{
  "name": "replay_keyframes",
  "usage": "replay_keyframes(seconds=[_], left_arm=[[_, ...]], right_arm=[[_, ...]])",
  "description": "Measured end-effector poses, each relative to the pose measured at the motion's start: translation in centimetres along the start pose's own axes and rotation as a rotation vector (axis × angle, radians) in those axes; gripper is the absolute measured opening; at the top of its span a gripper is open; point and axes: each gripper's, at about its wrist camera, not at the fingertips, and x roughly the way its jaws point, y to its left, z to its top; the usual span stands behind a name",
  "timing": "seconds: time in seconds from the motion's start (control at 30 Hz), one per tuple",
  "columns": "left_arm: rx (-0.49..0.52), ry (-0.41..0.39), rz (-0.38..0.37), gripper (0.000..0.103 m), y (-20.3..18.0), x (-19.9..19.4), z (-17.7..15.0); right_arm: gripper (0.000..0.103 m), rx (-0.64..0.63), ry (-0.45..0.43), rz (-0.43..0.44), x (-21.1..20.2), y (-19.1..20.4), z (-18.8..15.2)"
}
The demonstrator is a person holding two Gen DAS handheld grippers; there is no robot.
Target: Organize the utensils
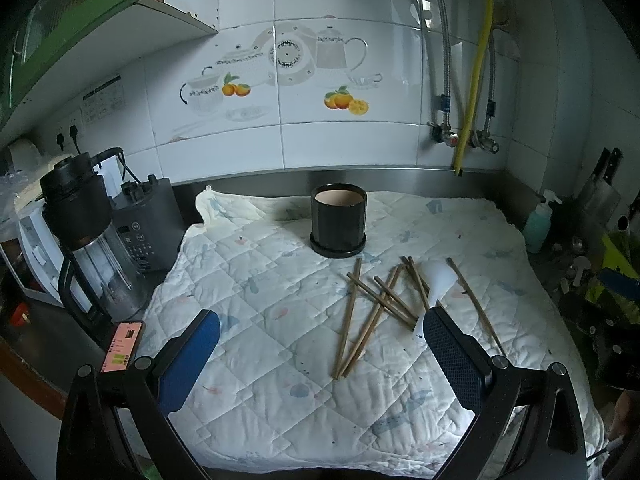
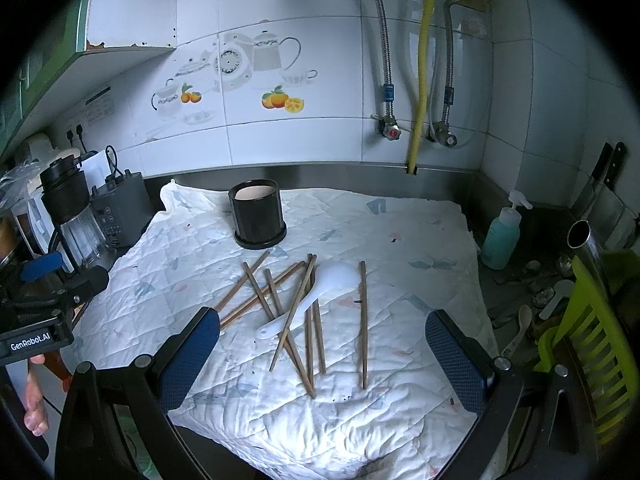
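In the left wrist view, the white spoon (image 1: 438, 280) at right of centre is partly hidden behind the near blue finger pad (image 1: 452, 356), its handle end out of sight. The wall label (image 1: 103, 98) at left is too small to read. In the right wrist view, the green rack (image 2: 596, 320) runs off the right edge, and a hand (image 2: 34, 404) is cut off at lower left.

Blender (image 1: 86, 236) left, soap bottle (image 2: 501, 236) right of quilt (image 2: 400, 240)
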Motion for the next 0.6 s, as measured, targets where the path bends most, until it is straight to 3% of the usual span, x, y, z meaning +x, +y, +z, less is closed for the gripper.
replay_keyframes(seconds=[0.6], left_arm=[[-0.01,0.016,-0.011,0.103,0.13,0.15,0.23]], right_arm=[[0.103,-0.001,-0.004,0.004,-0.16,0.15,0.02]])
